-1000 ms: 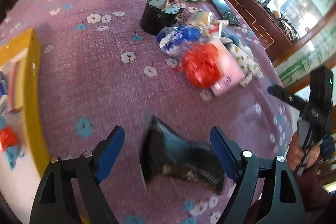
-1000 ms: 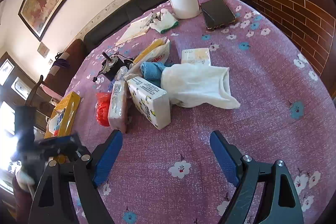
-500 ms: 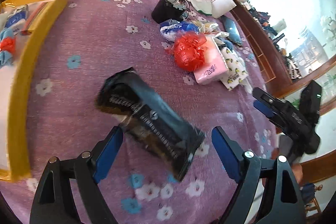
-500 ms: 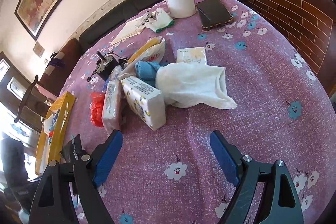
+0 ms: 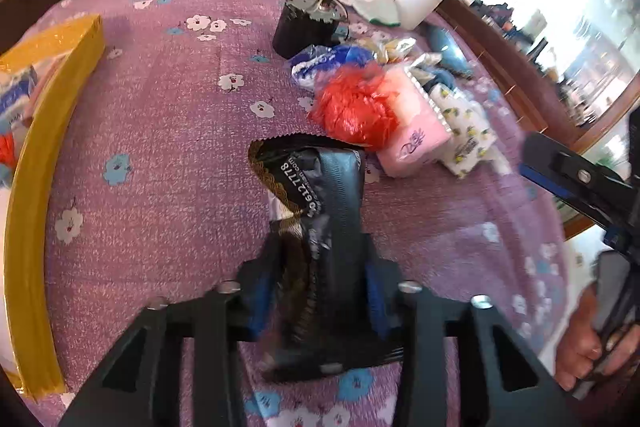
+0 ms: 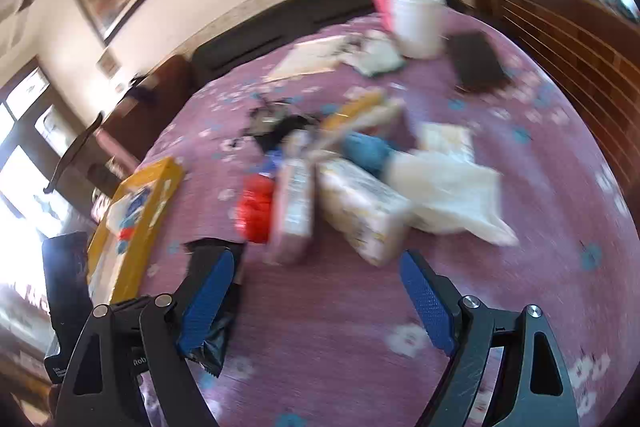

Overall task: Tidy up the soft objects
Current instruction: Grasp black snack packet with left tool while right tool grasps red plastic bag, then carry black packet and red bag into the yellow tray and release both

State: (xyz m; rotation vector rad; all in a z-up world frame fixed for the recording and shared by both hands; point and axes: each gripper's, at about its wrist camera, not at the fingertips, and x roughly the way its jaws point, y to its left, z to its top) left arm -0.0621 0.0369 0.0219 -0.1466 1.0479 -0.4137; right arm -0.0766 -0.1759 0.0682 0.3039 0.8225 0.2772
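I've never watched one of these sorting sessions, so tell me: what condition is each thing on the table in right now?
Left tool: just closed, shut on the black packet.
Black packet: gripped at one end, sealed.
Right tool: open, empty.
Yellow box: open, items inside.
Red bag: crumpled, in the pile.
White cloth: rumpled, lying flat.

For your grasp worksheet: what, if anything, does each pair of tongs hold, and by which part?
The left tongs, just closed, pinch the black foil packet across its near end. The right tongs stand open, holding nothing.
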